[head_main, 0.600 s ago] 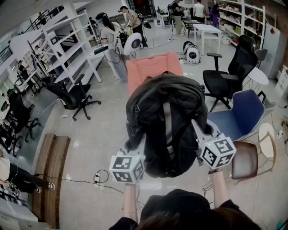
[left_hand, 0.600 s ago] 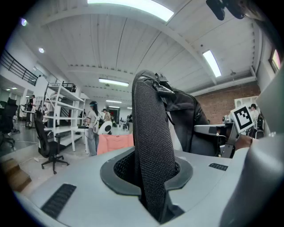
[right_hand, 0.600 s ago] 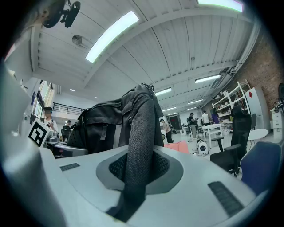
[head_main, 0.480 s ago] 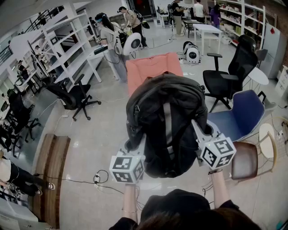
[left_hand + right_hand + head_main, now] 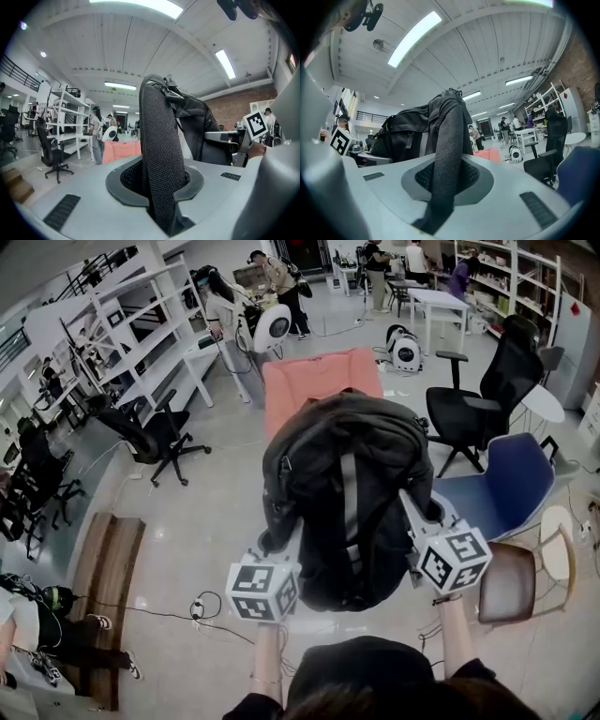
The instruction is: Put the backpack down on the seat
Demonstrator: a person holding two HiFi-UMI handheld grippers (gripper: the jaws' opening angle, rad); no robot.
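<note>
The left gripper (image 5: 283, 545) is clamping a black, coarse-woven mesh shoulder strap (image 5: 161, 164) between its smooth grey jaws. The right gripper (image 5: 419, 517) is pinching the matching strap (image 5: 445, 159) the same way. Between them the backpack (image 5: 347, 493), black and rounded in soft matte fabric with a grey stripe down its middle, is hanging clear of the pale glossy floor (image 5: 206, 521), its top overlapping, in the head view, the near end of the flat salmon-pink padded seat (image 5: 319, 381).

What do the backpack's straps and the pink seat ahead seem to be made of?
The strap: black woven mesh webbing, matte; a coarse knit grain shows. The pink seat: probably fabric upholstery, matte, no glare; too far to be sure.
</note>
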